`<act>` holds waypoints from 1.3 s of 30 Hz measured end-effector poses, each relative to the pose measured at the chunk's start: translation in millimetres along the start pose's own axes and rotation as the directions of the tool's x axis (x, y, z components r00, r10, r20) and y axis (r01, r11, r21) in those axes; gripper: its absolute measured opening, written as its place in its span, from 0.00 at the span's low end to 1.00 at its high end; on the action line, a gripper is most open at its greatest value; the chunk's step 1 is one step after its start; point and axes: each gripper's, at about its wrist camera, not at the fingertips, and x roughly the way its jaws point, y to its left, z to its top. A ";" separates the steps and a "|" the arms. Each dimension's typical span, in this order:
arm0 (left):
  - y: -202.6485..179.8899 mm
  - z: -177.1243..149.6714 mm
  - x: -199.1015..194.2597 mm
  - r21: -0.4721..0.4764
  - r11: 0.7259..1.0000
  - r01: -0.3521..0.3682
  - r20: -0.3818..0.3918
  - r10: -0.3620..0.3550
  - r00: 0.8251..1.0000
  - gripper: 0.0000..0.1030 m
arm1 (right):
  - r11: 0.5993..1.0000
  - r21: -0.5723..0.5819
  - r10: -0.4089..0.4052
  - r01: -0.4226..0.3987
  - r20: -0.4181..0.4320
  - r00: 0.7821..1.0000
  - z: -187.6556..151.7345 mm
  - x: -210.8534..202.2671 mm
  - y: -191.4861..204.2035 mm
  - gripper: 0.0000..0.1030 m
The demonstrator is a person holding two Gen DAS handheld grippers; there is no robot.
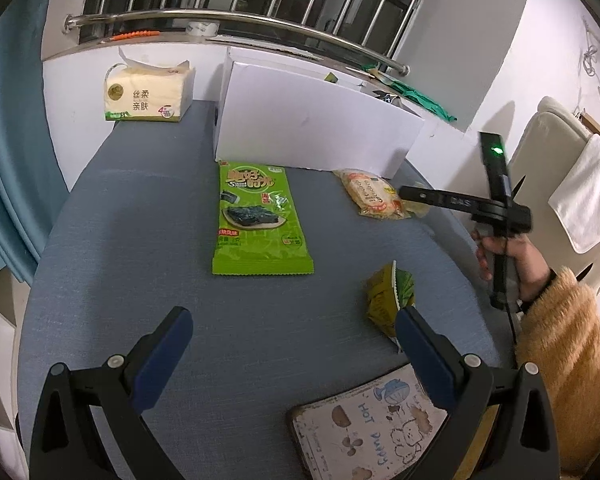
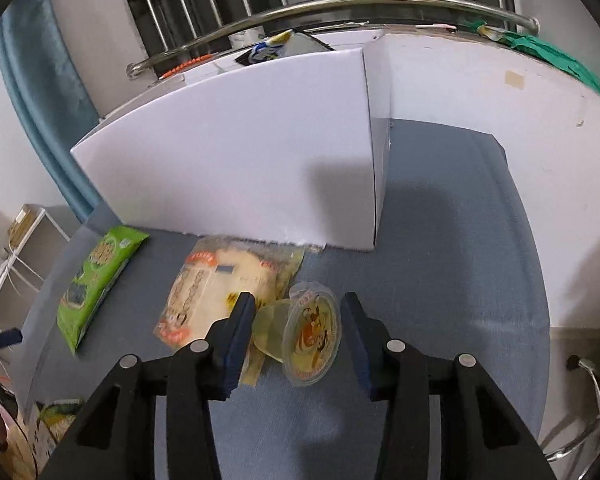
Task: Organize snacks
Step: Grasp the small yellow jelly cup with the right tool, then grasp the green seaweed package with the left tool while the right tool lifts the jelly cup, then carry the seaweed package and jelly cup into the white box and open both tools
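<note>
Jelly cup [image 2: 306,336] on its side before the white box [image 2: 236,152], my right gripper [image 2: 298,330] straddling it wide-jawed for pickup; left gripper [image 1: 294,346] wide, empty.

Left gripper [image 1: 294,330]: jaws spread wide, nothing between them, held low over the near end of the bench [image 1: 140,240]. Right gripper [image 2: 298,322]: jaws parted, blue pads [image 2: 238,340] clear on either side, over the bench's far right. Right hand [image 1: 508,256] wraps its handle; orange fleece sleeve [image 1: 560,344] at the wrist.
</note>
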 end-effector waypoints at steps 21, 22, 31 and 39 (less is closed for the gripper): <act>0.9 71.5 110.4 0.155 0.973 -0.172 -0.118 0.191 0.975 0.69 | 0.994 0.059 0.074 -0.096 0.310 0.948 -90.3 -148.1 78.7 0.45; 0.9 71.0 107.1 0.158 0.974 -0.164 -0.109 0.182 0.977 0.67 | 0.994 0.057 0.071 -0.093 0.309 0.948 -91.7 -150.3 81.2 0.45; -4.5 59.2 34.3 0.117 0.992 -0.055 0.043 0.050 0.998 0.63 | 0.992 0.069 0.081 -0.109 0.319 0.944 -96.0 -155.4 88.2 0.45; -20.3 97.7 -26.7 0.128 0.992 0.006 0.223 -0.034 0.974 0.63 | 0.986 0.054 0.130 -0.157 0.334 0.933 -56.7 -144.7 92.9 0.45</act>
